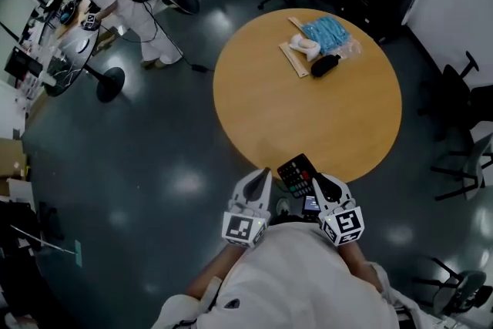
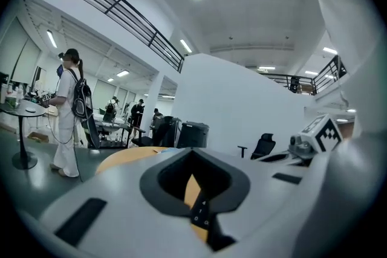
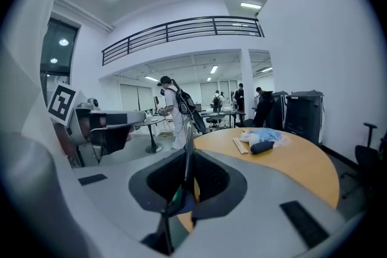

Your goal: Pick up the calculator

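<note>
Calculator (image 1: pixel 297 173) sits clamped in your right gripper (image 1: pixel 321 181); your left gripper (image 1: pixel 264 174) seems closed on it too. It looks lifted off the table (image 1: pixel 308 115), so keep it firm and level.

The round table (image 1: pixel 254 119) is bare wood across its middle and round the rim from 7 to 11 and 2 to 5 o'clock. At 12 to 1 o'clock a cluster blocks the far side: blue plastic bag (image 1: pixel 326 32), white bundle (image 1: pixel 306 47), black pouch (image 1: pixel 324 65), wooden strip (image 1: pixel 292 58). At 6 o'clock the calculator (image 1: pixel 297 173), clamped by the left gripper (image 1: pixel 266 172) and the right gripper (image 1: pixel 317 179), fills the rim. Office chairs (image 1: pixel 462 158) hem the floor at 3 o'clock.
</note>
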Action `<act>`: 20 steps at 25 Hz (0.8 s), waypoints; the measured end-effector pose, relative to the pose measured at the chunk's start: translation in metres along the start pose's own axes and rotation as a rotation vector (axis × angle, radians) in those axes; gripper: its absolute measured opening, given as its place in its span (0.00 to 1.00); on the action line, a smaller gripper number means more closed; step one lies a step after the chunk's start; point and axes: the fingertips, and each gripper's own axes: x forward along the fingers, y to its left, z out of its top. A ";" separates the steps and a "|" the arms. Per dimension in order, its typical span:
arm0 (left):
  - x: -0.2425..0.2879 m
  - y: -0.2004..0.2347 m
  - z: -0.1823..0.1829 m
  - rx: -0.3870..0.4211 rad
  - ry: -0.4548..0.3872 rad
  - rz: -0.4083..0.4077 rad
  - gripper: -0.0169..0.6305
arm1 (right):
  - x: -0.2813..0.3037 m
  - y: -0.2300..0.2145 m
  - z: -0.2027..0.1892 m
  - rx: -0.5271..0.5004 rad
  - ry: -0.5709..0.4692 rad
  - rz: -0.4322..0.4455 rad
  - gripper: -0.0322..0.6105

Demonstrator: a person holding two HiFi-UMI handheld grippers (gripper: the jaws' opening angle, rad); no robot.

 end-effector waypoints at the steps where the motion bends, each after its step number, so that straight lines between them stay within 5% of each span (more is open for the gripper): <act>1: 0.000 -0.002 -0.001 0.005 0.000 -0.006 0.04 | -0.001 0.001 0.000 -0.016 0.001 0.001 0.13; 20: -0.012 -0.013 -0.004 -0.006 0.016 -0.015 0.04 | -0.014 0.006 0.005 -0.043 -0.009 -0.003 0.13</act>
